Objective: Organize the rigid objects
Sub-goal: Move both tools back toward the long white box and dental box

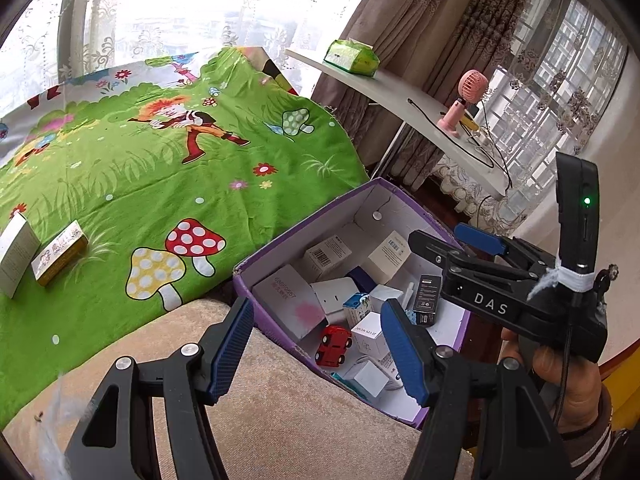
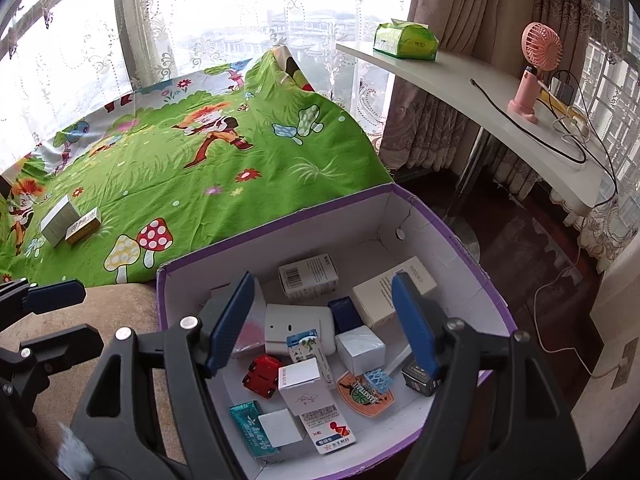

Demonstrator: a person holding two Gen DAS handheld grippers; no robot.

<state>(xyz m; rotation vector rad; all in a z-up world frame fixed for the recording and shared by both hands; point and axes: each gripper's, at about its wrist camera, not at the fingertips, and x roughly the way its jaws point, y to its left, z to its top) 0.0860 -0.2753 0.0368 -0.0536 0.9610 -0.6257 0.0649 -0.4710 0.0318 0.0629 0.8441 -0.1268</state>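
A purple cardboard box (image 1: pixel 256 258) (image 2: pixel 162 280) with a white inside stands on a beige cushion. It holds several small cartons, a red toy car (image 1: pixel 332 344) (image 2: pixel 262 372) and a white block. My left gripper (image 1: pixel 316 344) is open and empty, just above the box's near left edge. My right gripper (image 2: pixel 320 320) is open and empty above the box's middle; it also shows in the left wrist view (image 1: pixel 452 240). Two small cartons, a white one (image 1: pixel 14 254) (image 2: pixel 60 220) and a yellow one (image 1: pixel 60 252) (image 2: pixel 83 226), lie on the green cartoon cloth at the left.
The green cloth (image 1: pixel 160 160) (image 2: pixel 200 160) covers a raised surface left of the box. A white curved table (image 1: pixel 400 100) (image 2: pixel 460 84) at the right carries a green tissue pack (image 2: pixel 404 40), a pink fan (image 2: pixel 532 72) and cables. Curtains and windows are behind.
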